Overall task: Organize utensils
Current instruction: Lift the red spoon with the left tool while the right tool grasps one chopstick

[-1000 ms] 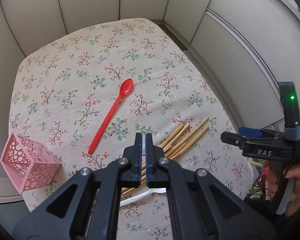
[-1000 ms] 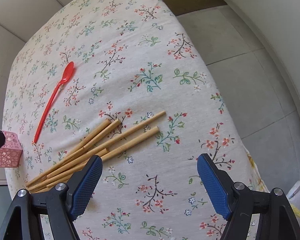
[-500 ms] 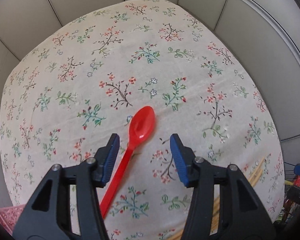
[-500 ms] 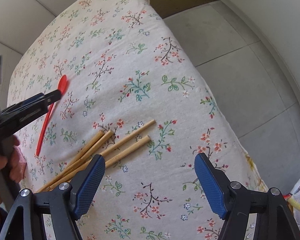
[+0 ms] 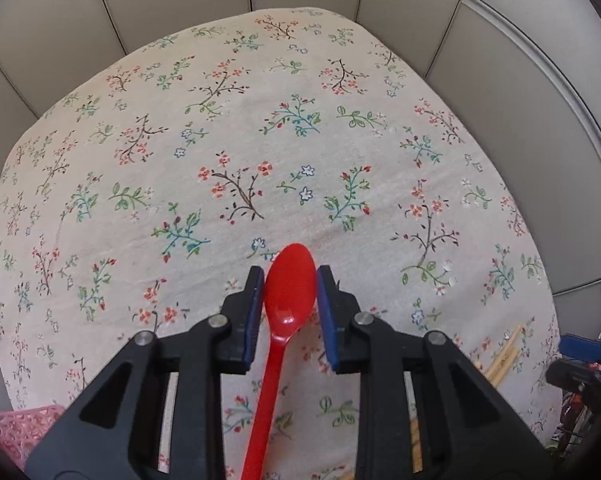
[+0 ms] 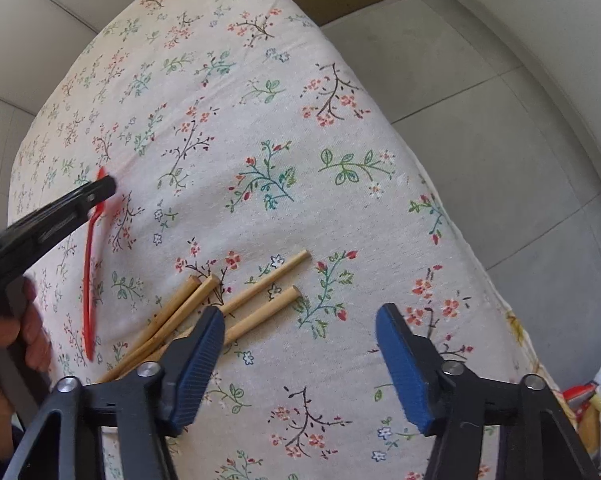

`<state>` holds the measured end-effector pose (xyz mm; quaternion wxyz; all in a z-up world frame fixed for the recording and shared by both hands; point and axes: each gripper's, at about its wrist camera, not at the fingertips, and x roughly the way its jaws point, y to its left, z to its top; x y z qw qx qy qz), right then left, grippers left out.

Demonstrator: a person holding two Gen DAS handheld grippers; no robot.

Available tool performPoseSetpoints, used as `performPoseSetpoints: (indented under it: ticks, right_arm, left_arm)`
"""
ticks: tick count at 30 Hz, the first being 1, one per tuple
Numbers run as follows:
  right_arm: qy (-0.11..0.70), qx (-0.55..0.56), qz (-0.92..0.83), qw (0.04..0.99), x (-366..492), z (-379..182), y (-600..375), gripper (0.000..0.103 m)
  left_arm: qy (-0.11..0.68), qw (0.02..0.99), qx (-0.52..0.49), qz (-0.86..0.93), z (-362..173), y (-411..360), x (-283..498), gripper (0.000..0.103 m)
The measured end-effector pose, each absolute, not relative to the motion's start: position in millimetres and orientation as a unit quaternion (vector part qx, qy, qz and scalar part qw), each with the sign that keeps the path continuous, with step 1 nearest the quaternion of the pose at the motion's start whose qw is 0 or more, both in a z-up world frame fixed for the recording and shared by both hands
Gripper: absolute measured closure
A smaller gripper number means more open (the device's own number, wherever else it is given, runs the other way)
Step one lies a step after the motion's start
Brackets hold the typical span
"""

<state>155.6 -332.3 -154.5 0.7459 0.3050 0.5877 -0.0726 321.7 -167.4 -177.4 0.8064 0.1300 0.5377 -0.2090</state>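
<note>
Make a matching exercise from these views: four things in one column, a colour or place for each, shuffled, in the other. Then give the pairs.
Things:
1. spoon
2. chopsticks
3. basket
4. gripper pads

Descriptions:
A. pink, at the left wrist view's lower left edge
B. blue, ribbed
C. red, bowl between the left gripper's closing jaws
D. tan sticks lying on the tablecloth beside the right gripper

Pairs: 1-C, 2-D, 3-A, 4-B
</note>
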Motion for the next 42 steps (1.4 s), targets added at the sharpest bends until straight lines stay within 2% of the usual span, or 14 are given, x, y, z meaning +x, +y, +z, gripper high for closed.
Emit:
performPoseSetpoints:
  ticks: [2,5,12,19,24,29,36,42]
  right_arm:
    - [0.585,0.328,-0.067,0.738,159.2,-164.7,-333.8,0.057]
    - [0.576,0.376,-0.056,0.724,165.5,-178.6,-335.8,0.07]
    - [0.56,0.412,-0.101,0.712,175.6,-193.5,-335.9,0.075]
    - [0.58,0.299,-0.173,0.738,190.9,-184.6,-300.8,0.075]
    - [0.569,0.266,-0.203,0.751,193.2,-184.4,-291.6,0.085]
    - [0.539,0.338,-0.187,0.749,184.1,-188.0,-311.2,0.101]
    - [0.507,0.44,-0.142,0.727,174.1,-193.0,-335.3,0.103]
    - [0.471,0.444,-0.097,0.756,177.9,-154.2,-324.6,0.103]
  left_arm:
    - [0.53,0.814,0.111,-0.212,-159.7,-152.0,308.7,0.075]
    - [0.514,0.825,0.092,-0.217,-132.2,-132.4,286.0,0.075]
    - [0.475,0.849,0.055,-0.224,-75.7,-89.8,242.7,0.075]
    - [0.456,0.86,0.047,-0.226,-54.0,-67.2,211.3,0.075]
    - [0.445,0.869,0.025,-0.213,-50.5,-44.2,190.0,0.075]
    - [0.445,0.874,-0.007,-0.195,-57.5,-24.7,188.0,0.075]
    - [0.439,0.88,-0.016,-0.18,-59.7,-7.4,185.0,0.075]
    - [0.42,0.89,-0.034,-0.175,-46.7,9.6,181.8,0.075]
